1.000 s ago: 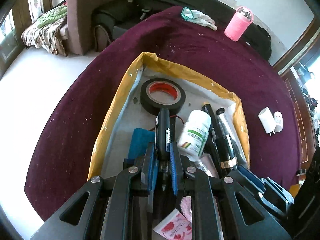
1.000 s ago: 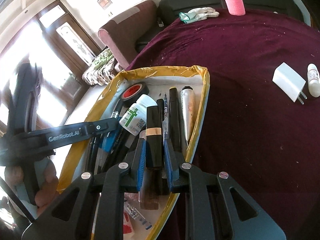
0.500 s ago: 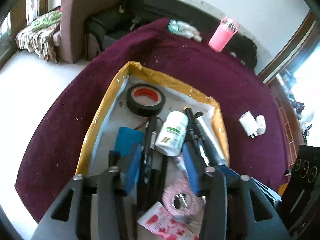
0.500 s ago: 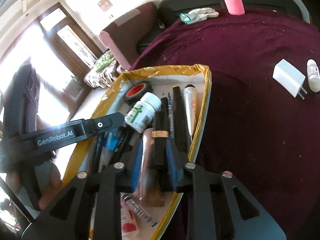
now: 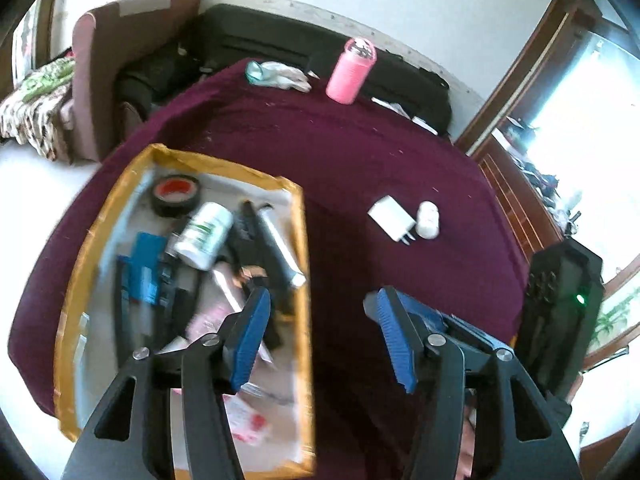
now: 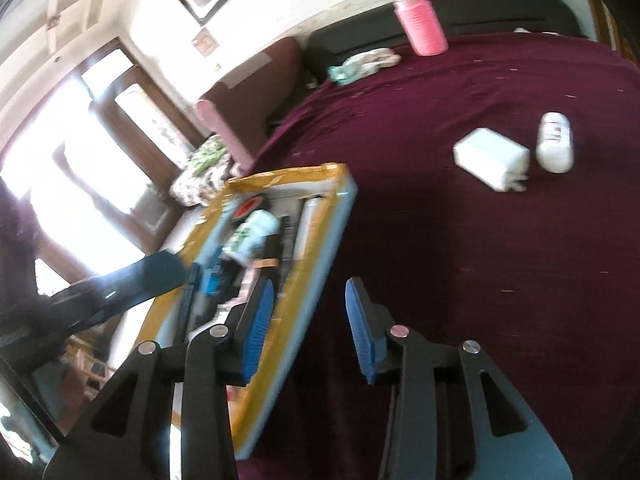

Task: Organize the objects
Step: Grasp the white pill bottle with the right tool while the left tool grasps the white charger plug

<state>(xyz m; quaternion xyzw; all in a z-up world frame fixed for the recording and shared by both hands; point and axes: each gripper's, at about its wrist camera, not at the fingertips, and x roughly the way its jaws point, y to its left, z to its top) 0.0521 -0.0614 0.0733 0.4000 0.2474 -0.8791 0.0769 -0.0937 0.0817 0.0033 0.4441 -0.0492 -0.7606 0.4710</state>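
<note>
Maroon cloth covers the worktop (image 5: 360, 152), with a dark sofa and a white wall behind it. From the left wrist view, a shallow tray with a yellow-taped rim (image 5: 302, 264) lies on the left part of the cloth. It holds a black tape roll (image 5: 175, 196) at its far end, a white bottle with a green label (image 5: 204, 236) beside that, several dark pens and a silver tube (image 5: 280, 248) along the right side, all somewhat blurred. The left tool (image 5: 320, 320) hangs over the tray's right rim, its blue-padded jaws opening wide with nothing between them. To the right on the cloth a white plug adapter (image 5: 390, 218) lies just beside a small white bottle (image 5: 427, 219). A pink bottle (image 5: 350, 72) stands at the far edge, near a crumpled glove (image 5: 276, 76).

From the right wrist view, the same tray (image 6: 320, 264) sits left of centre, blurred. The right tool (image 6: 310, 312) is above its near right edge, jaws opening and empty. The adapter (image 6: 490, 158) and small bottle (image 6: 554, 144) lie well to the right, the pink bottle (image 6: 422, 22) far behind. The left tool's dark arm (image 6: 120, 288) crosses in from the left.
</note>
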